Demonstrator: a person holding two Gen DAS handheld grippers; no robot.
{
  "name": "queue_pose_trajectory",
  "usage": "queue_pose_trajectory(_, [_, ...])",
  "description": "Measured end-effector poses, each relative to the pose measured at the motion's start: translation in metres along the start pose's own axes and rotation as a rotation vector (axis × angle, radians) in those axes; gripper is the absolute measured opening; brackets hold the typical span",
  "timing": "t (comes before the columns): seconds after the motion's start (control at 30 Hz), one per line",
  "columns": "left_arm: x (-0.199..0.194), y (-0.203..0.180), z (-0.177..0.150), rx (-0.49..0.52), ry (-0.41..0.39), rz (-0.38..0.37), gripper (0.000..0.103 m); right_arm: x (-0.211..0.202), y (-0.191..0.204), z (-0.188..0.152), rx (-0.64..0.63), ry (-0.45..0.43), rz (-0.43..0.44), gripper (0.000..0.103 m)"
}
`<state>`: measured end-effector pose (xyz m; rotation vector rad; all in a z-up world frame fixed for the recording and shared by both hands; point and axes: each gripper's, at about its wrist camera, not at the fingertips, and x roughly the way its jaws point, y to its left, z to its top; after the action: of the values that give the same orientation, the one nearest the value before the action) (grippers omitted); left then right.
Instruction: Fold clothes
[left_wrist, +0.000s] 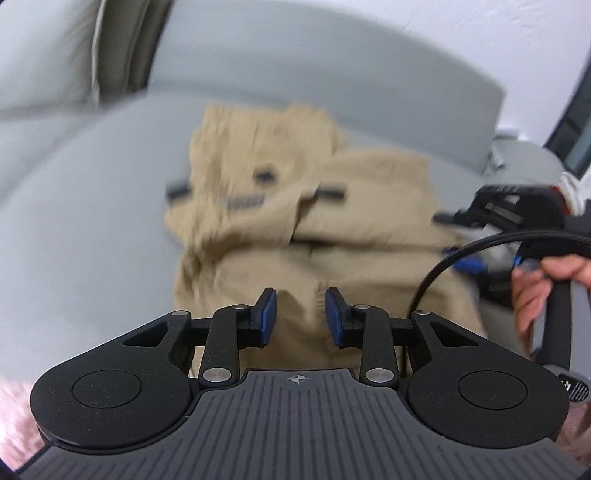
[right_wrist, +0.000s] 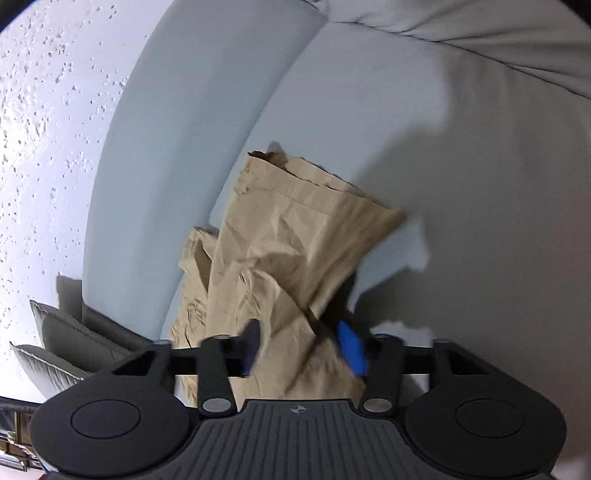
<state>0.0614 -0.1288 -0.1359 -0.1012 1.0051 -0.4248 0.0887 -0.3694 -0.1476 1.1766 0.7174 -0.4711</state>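
Observation:
Tan trousers (left_wrist: 303, 236) lie crumpled on a grey sofa seat (left_wrist: 92, 206), blurred by motion in the left wrist view. My left gripper (left_wrist: 301, 317) is open just above the near part of the cloth, with nothing between its blue pads (left_wrist: 267, 314). My right gripper (left_wrist: 458, 240) shows at the right edge of that view, at the trousers' side. In the right wrist view my right gripper (right_wrist: 303, 345) is open with tan cloth (right_wrist: 295, 258) bunched between its fingers; one trouser leg stretches away over the seat.
The sofa backrest (left_wrist: 314, 70) and a light cushion (left_wrist: 44, 51) stand behind the trousers. A white wall (right_wrist: 44, 129) lies beyond the sofa. Grey pillows (right_wrist: 62, 347) sit at one end. A black cable (left_wrist: 461, 254) loops by the person's hand (left_wrist: 535, 291).

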Motion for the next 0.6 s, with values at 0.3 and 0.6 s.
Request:
queue_pose_trajectory(0.3, [0.003,0.021,0.002,-0.134,0.001,-0.053,0.024,0.011,0.179,0.009,-0.613,-0.096,-0.024,0.009])
queue_pose_trajectory(0.6, [0.004,0.041,0.007,-0.224,0.0,-0.082,0.022,0.142,0.345,-0.052,-1.0,0.052,-0.041,0.042])
